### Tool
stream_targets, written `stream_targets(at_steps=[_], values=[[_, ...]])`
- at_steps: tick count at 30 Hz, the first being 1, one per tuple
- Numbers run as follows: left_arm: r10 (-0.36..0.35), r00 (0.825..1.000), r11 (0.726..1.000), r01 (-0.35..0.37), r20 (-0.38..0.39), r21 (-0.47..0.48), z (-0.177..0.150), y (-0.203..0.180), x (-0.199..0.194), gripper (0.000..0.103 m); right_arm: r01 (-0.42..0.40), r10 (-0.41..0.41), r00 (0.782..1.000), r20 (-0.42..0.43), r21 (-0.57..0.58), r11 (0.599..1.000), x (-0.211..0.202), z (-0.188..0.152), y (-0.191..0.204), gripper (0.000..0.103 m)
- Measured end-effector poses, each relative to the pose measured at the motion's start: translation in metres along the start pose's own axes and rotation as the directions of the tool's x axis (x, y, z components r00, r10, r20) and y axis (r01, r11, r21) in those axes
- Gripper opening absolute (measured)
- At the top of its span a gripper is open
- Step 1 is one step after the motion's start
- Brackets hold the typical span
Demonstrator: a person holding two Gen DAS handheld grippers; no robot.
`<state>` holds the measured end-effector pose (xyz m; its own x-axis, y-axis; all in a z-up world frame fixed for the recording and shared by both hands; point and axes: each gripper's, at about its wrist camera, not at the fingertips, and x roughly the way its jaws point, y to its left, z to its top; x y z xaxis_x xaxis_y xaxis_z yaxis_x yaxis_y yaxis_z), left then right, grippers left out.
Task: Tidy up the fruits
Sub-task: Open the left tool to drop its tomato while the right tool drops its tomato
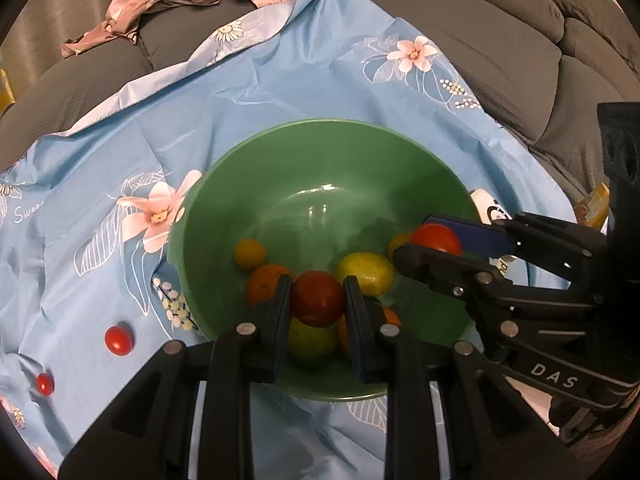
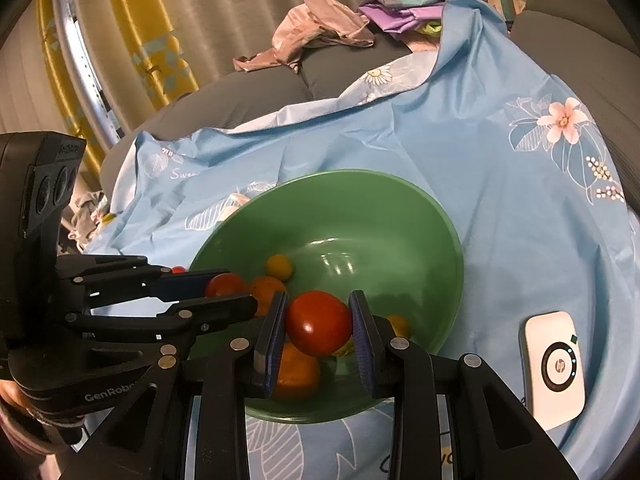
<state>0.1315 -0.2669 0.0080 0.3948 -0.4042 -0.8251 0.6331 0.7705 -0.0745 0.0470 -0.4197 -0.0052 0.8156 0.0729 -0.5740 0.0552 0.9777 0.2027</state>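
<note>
A green bowl [image 1: 208, 216] [image 2: 400, 208] sits on a blue flowered cloth and holds several yellow and orange fruits, among them a lemon [image 1: 366, 274] and an orange [image 1: 264, 282]. My left gripper [image 1: 318, 300] is shut on a red tomato [image 1: 318, 298] above the bowl; it also shows in the right wrist view [image 2: 228, 292]. My right gripper [image 2: 319, 324] is shut on another red tomato [image 2: 319, 322] over the bowl; it shows in the left wrist view [image 1: 436, 244]. Two small red tomatoes [image 1: 118, 340] [image 1: 45, 384] lie on the cloth left of the bowl.
A white HP device [image 2: 554, 368] lies on the cloth right of the bowl. Crumpled clothes [image 1: 160, 4] lie on the grey sofa [image 1: 500, 40] behind. A yellow patterned curtain [image 2: 160, 52] hangs at the back left.
</note>
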Motion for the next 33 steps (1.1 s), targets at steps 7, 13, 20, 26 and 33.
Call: stream_targets(at_steps=[7,13,20,26,33], values=[[0.016,0.999,1.0,-0.016,-0.027,0.004,0.002,-0.002,0.005,0.025,0.017,-0.017,1.0,-0.021,-0.005,1.0,0.007,0.001,0.001,0.033],[0.021,0.999,1.0,-0.02,-0.043,0.008,0.003,-0.004,0.009,0.025,0.023,-0.024,0.999,-0.032,-0.005,1.0,0.008,0.001,-0.001,0.033],[0.021,0.999,1.0,-0.021,-0.045,0.013,0.003,-0.003,0.011,0.025,0.041,-0.042,0.998,-0.05,-0.018,0.999,0.011,0.002,-0.001,0.033],[0.031,0.998,0.999,-0.031,-0.052,0.016,0.004,-0.003,0.013,0.025,0.037,-0.039,0.998,-0.056,-0.02,0.999,0.013,0.003,0.0,0.033],[0.048,0.996,0.999,-0.046,-0.069,0.021,0.006,-0.004,0.016,0.025,0.04,-0.042,0.997,-0.06,-0.023,0.999,0.014,0.003,0.002,0.033]])
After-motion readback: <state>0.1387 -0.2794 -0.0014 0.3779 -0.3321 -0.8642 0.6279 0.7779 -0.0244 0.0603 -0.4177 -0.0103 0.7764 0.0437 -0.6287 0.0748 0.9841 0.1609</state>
